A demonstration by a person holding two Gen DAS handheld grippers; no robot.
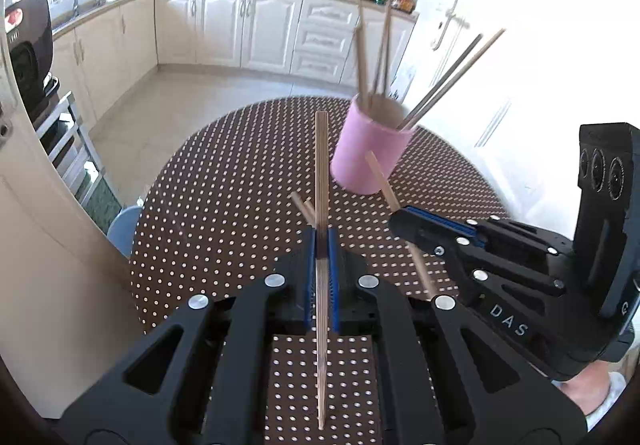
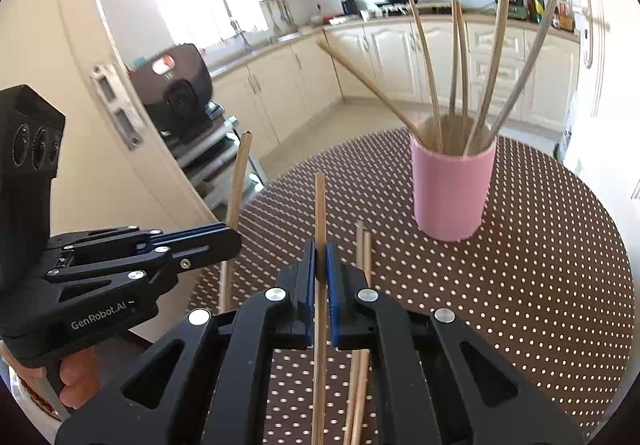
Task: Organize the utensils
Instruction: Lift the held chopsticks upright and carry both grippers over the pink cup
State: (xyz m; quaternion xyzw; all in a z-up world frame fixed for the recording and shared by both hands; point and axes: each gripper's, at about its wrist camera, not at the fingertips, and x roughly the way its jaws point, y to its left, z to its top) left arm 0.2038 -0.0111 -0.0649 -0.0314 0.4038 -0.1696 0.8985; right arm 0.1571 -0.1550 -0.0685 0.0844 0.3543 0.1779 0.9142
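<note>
My left gripper (image 1: 321, 243) is shut on a wooden chopstick (image 1: 321, 165) that points up and away above the table. My right gripper (image 2: 320, 255) is likewise shut on another chopstick (image 2: 320, 205). Each gripper shows in the other's view: the right gripper (image 1: 404, 219) with its stick (image 1: 382, 177), the left gripper (image 2: 230, 239) with its stick (image 2: 239, 173). A pink cup (image 1: 370, 149) (image 2: 452, 193) stands ahead on the table and holds several chopsticks fanned outward. Two loose chopsticks (image 2: 364, 249) (image 1: 304, 207) lie on the table just below the grippers.
The round table (image 2: 540, 285) (image 1: 224, 205) has a brown cloth with white dots. A black appliance (image 1: 30, 45) on a rack and a light blue stool (image 1: 124, 229) stand left of it. White kitchen cabinets (image 1: 248, 29) line the far wall. A hand (image 2: 76, 377) holds the left gripper.
</note>
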